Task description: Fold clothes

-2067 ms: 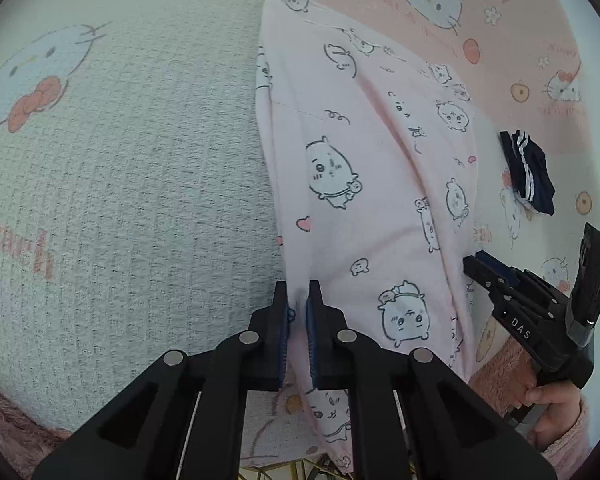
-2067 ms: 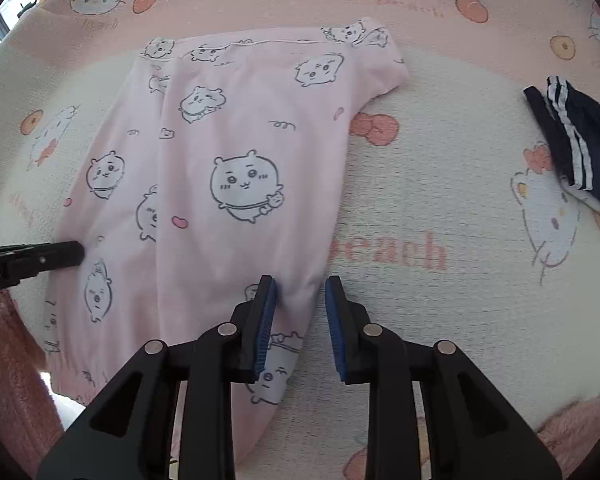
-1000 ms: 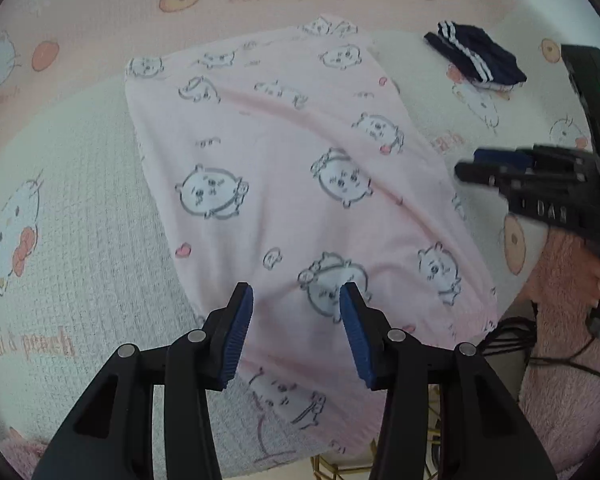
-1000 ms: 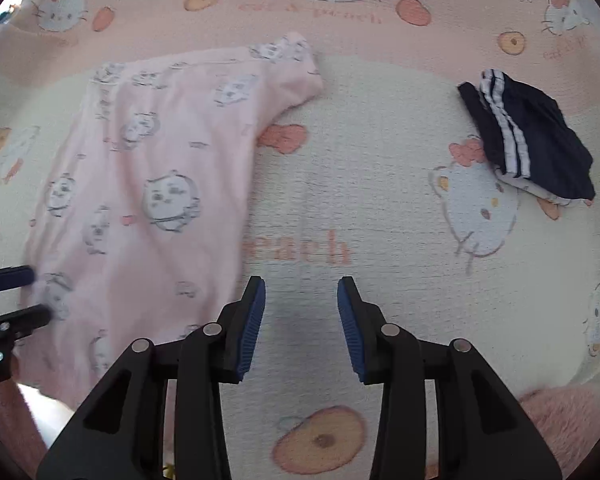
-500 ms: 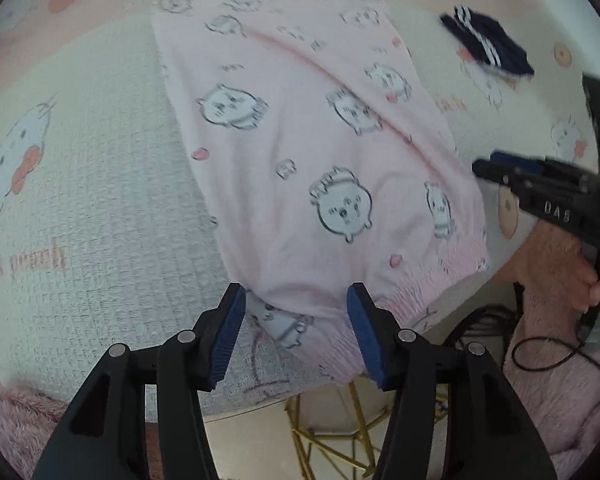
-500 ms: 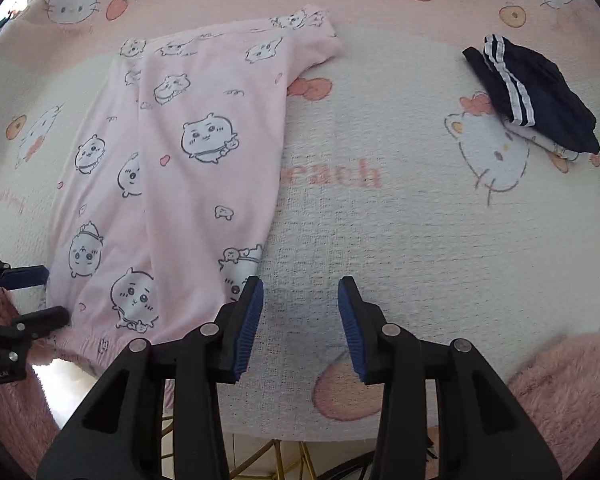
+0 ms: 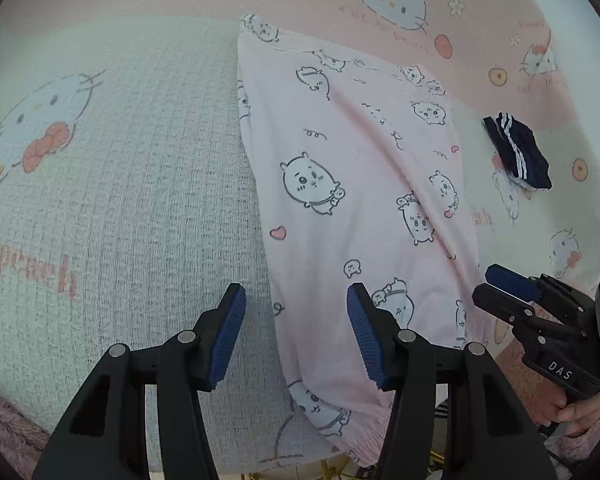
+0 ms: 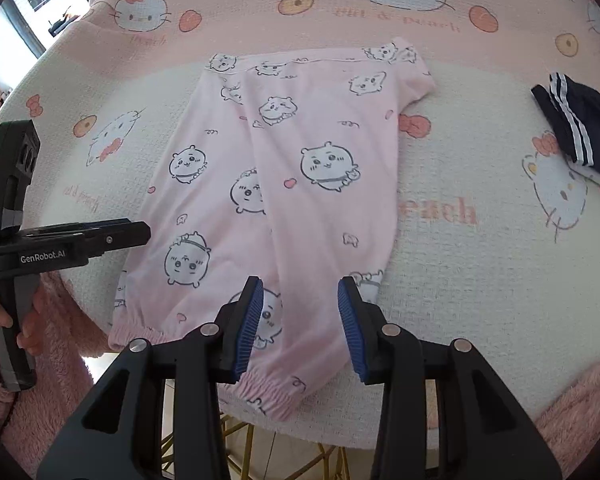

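- Left wrist view: we see our left gripper (image 7: 296, 334) hanging over the near edge of the worktop (image 7: 120, 200), its blue fingers (image 7: 229, 332) spread wide with nothing gripped between them.
- The left-hand finger sits over bare cat-print cover, while the right-hand one sits over the lower part of the pink trousers (image 7: 360, 200).
- The trousers lie flat on the worktop, waistband at the far end and gathered cuffs at the near edge, slightly overhanging it.
- At the right we see our right gripper (image 7: 496, 284) coming in just beside the trousers' right edge, held by a hand (image 7: 580, 410) in a fuzzy pink sleeve.
- A folded dark garment with white stripes (image 7: 516, 152) rests well apart to the right.
- Right wrist view: our right gripper (image 8: 300, 322) hovers above the cuff end of the trousers (image 8: 284, 168), fingers (image 8: 249, 326) parted and holding nothing; the fabric lies beneath them, ungripped.
- The two legs lie side by side, the cuffs at the worktop's (image 8: 480, 280) near edge.
- Our left gripper (image 8: 140, 230) enters from the left, its tips just beside the left leg.
- The dark striped garment (image 8: 580, 128) sits at the far right.
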{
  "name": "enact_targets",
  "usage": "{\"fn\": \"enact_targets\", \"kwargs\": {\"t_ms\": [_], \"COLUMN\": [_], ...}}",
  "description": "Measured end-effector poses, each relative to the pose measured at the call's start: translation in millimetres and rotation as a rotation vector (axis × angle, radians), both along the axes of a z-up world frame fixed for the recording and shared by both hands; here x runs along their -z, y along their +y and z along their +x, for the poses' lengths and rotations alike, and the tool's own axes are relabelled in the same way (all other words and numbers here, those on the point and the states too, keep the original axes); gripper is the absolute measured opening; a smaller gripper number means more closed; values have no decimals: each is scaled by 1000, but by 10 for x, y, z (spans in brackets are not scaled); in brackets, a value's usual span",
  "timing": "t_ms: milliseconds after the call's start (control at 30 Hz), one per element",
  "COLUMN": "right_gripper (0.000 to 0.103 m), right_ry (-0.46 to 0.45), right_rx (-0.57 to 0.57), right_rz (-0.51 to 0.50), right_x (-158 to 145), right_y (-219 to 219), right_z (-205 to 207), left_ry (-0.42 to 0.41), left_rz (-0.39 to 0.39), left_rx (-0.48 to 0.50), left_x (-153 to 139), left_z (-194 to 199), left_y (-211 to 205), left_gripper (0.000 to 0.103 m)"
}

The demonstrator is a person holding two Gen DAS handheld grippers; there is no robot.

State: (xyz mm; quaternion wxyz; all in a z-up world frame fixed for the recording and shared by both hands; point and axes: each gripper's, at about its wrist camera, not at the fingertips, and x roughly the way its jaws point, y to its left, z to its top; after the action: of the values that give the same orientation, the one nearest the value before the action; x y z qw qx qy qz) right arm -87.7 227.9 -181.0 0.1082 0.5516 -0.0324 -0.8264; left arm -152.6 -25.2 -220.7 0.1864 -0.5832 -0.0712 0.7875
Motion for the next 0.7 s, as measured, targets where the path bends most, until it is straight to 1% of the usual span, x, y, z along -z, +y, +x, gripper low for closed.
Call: {"fn": "enact_targets", "kwargs": {"t_ms": [33,100,133,167,200,233,300,333,400,467,533,633,700], "right_gripper": [39,39,39,39,39,39,39,39,39,39,39,39,39], "right_ry": [-3,-22,-29,-31,-29,-29,-33,-33,-46,-62,-80,-78,-62], "right_rx": [-19,-60,-76,-72,-52,-20,55,86,121,155,177,201,186], "right_rz": [7,28,46,87,117,112,41,22,17,42,-4,-55,-38], "right_x": [31,119,161,200,245,255,236,229,252,280,268,225,181], "right_y": [-49,-136,-169,-167,-154,-88,94,178,290,386,486,539,499], "right_z": [-72,-202,-259,-300,-367,-403,-439,-442,-444,-436,-412,-390,-346], "left_ry": [7,17,24,31,38,42,34,28,14,-2,-2,81,146], "left_rz": [7,-1,-37,-69,-85,-81,-71,-69,-64,-52,-51,-69,-40], "left_rx": [9,34,44,53,55,49,28,14,-14,-33,-43,-27,31], "left_x": [-7,-9,10,28,34,27,15,18,26,36,14,-152,-279], "left_z": [-18,-28,-28,-26,-14,-8,5,15,28,33,39,103,148], "left_y": [4,32,74,109,109,96,14,-35,-123,-181,-194,-137,-11], "left_gripper": [54,33,16,12,11,10,9,9,9,9,9,9,9]}}
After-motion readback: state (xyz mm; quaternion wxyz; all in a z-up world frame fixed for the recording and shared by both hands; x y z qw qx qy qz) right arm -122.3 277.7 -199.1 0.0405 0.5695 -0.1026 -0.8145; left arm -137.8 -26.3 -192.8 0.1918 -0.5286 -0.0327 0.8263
